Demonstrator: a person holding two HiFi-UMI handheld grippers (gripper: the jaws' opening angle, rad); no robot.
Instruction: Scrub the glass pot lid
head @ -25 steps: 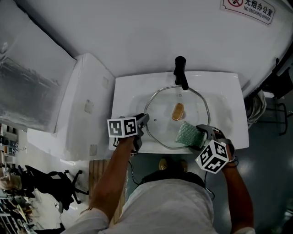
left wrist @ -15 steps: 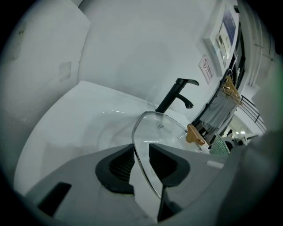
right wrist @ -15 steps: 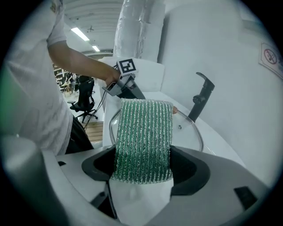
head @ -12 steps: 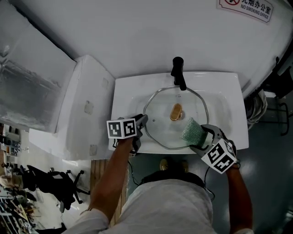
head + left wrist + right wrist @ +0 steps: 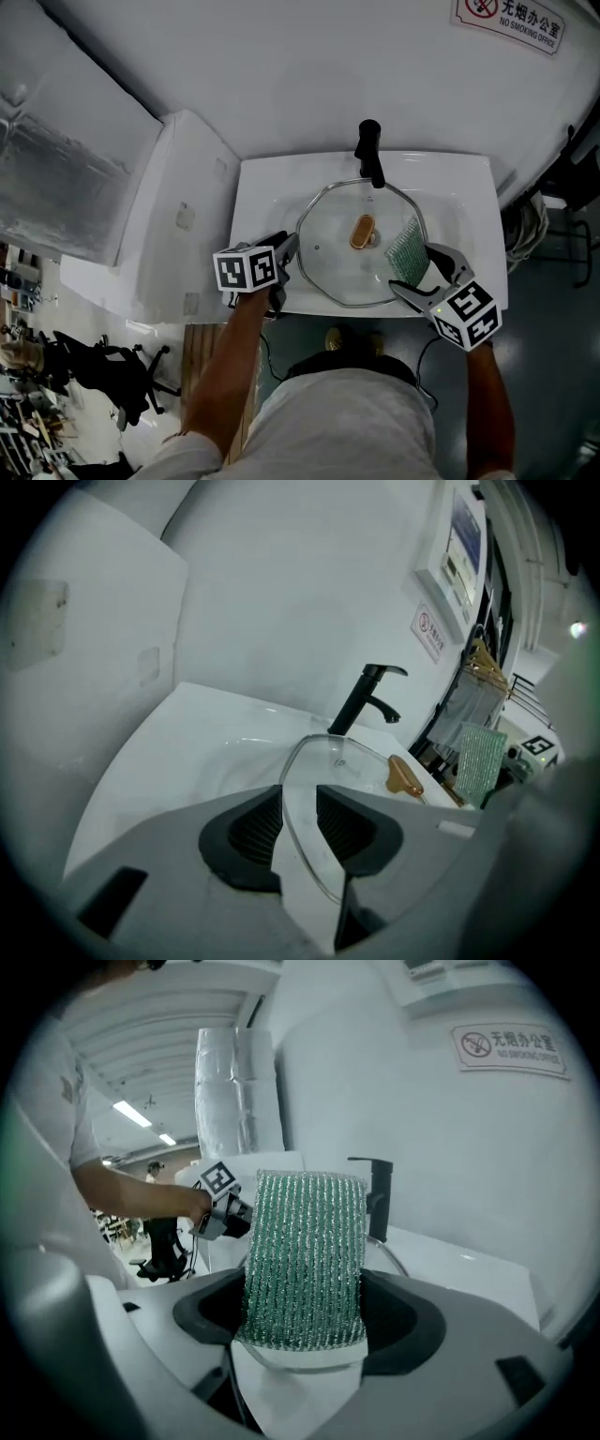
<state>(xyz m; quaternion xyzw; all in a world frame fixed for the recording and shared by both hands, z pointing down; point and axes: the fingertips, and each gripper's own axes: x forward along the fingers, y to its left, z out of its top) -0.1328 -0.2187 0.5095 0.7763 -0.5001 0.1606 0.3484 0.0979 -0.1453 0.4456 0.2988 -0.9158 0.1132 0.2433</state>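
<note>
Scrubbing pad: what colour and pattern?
The scrubbing pad is green with shiny silvery ribs; right gripper view shows it best.

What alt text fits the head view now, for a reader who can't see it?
Seen from above, a glass pot lid sits in a white sink; the left tongs grip its left rim while the right tongs hold a green scouring pad at its right edge. A black faucet stands behind the lid.

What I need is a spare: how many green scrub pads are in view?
1. The green scrub pad is clamped upright in the right gripper, by the right edge of the glass lid in the sink. Others may lie out of view.
</note>
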